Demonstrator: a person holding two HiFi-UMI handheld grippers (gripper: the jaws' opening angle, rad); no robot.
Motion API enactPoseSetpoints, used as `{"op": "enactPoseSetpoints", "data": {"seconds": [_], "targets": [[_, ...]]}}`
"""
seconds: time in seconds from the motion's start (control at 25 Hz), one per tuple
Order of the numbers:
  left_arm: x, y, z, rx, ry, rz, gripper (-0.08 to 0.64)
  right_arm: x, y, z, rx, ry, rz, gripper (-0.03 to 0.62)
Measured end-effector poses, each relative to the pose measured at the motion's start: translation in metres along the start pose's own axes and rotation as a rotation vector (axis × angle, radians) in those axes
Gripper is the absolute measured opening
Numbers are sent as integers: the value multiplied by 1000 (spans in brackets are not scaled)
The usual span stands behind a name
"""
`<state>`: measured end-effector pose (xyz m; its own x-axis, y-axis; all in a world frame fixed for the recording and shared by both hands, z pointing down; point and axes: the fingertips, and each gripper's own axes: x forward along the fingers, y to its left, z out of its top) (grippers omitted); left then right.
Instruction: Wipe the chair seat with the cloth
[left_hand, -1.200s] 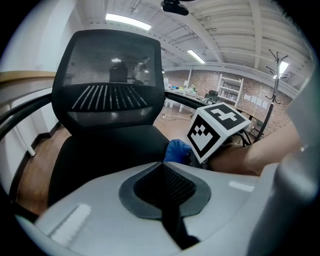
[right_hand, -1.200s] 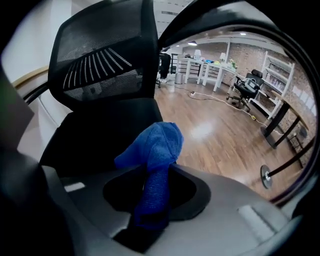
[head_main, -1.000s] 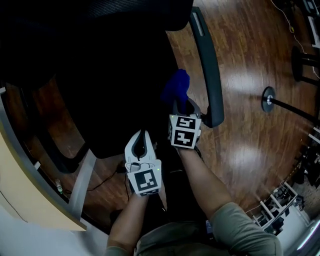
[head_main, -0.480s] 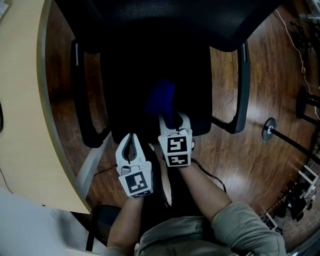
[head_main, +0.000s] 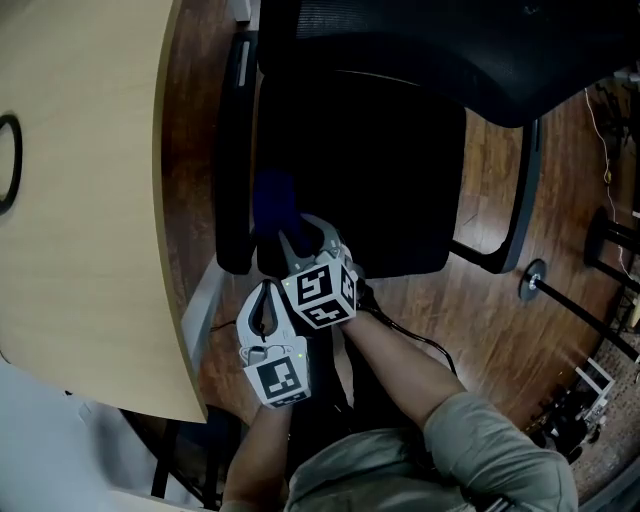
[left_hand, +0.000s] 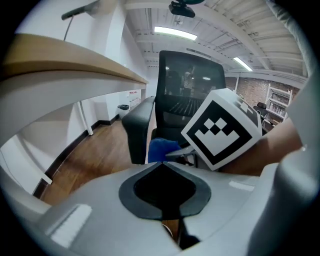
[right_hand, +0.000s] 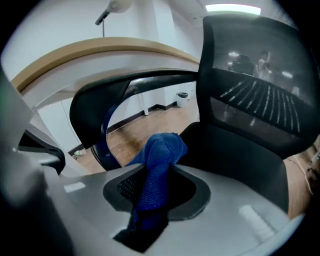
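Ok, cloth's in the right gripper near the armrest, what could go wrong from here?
The cloth is pinched as a narrow bunch in the right gripper, so it may wipe only a thin strip or slip out. That gripper is close to the armrest at the edge of the seat and could bump it. The left gripper, shut and empty, sits just behind and could collide.

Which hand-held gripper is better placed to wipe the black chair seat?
Right: the right hand-held gripper grips the blue cloth at the black chair seat's edge; the left hand-held gripper is shut, empty, off the seat.
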<state>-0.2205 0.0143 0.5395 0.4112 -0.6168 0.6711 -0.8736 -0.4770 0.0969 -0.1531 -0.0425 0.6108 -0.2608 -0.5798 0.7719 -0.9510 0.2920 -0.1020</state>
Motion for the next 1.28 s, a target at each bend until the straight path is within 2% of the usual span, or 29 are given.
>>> {"op": "enactPoseSetpoints", "data": {"seconds": [0.28,0.52,0.84,1.28], "targets": [[7,25,-11,18,11,-14,5,26,16,-22,5,90,3,103],[22,17,-19,40,42,-48,5,30,2,-34,53,86,-28,103],[36,-41,-12,116,48,-142,5,-6,-51,-64,149,89,-117,103],[53,-157,5,240,47,-334,5,-94,-170,-126,360,101,-356,103]]}}
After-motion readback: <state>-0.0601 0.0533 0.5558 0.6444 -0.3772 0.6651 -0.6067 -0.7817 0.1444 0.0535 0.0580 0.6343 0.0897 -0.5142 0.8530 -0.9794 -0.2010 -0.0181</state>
